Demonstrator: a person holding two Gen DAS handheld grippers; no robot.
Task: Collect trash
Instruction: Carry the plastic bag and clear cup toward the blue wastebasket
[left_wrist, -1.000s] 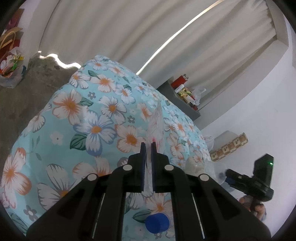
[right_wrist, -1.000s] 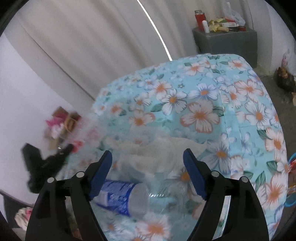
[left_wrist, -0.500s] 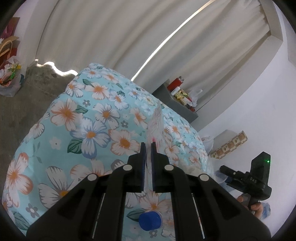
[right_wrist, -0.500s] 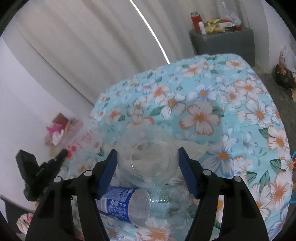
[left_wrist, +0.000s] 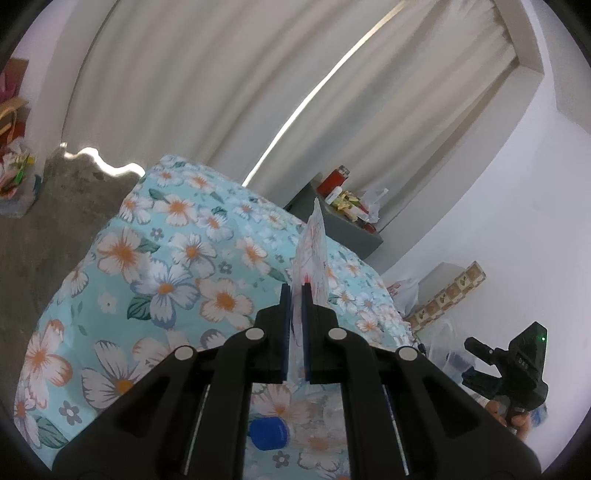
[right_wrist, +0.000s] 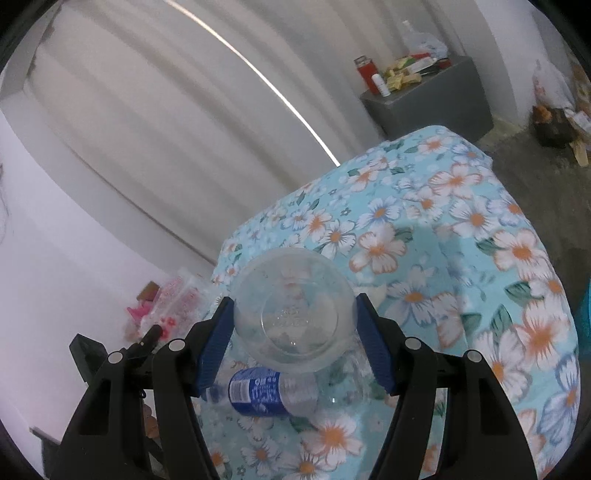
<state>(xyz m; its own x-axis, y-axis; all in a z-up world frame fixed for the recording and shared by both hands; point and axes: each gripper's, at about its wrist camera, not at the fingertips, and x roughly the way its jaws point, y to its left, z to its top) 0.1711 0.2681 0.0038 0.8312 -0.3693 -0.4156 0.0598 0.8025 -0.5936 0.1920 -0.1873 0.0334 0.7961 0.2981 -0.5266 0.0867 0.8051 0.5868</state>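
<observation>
My left gripper (left_wrist: 294, 291) is shut on a thin clear plastic bag (left_wrist: 314, 254) that stands up between its pads above the table; the same bag (right_wrist: 177, 299) shows at the left in the right wrist view. My right gripper (right_wrist: 295, 321) is shut on a clear plastic cup (right_wrist: 293, 317), held by its sides with its bottom facing the camera, lifted off the table. Below it a plastic bottle with a blue label (right_wrist: 266, 387) lies on the floral tablecloth (right_wrist: 461, 240). Its blue cap (left_wrist: 268, 434) shows in the left wrist view.
The table is covered by a light-blue floral cloth (left_wrist: 166, 258). A grey cabinet (right_wrist: 428, 96) with a red bottle and clutter stands by the white curtain. Bags of clutter sit on the floor at the left (left_wrist: 14, 173). The right gripper (left_wrist: 513, 365) shows beside the table.
My right gripper closed on the clear cup and lifted it off the table above the bottle. My left gripper kept hold of the bag and rose slightly.
</observation>
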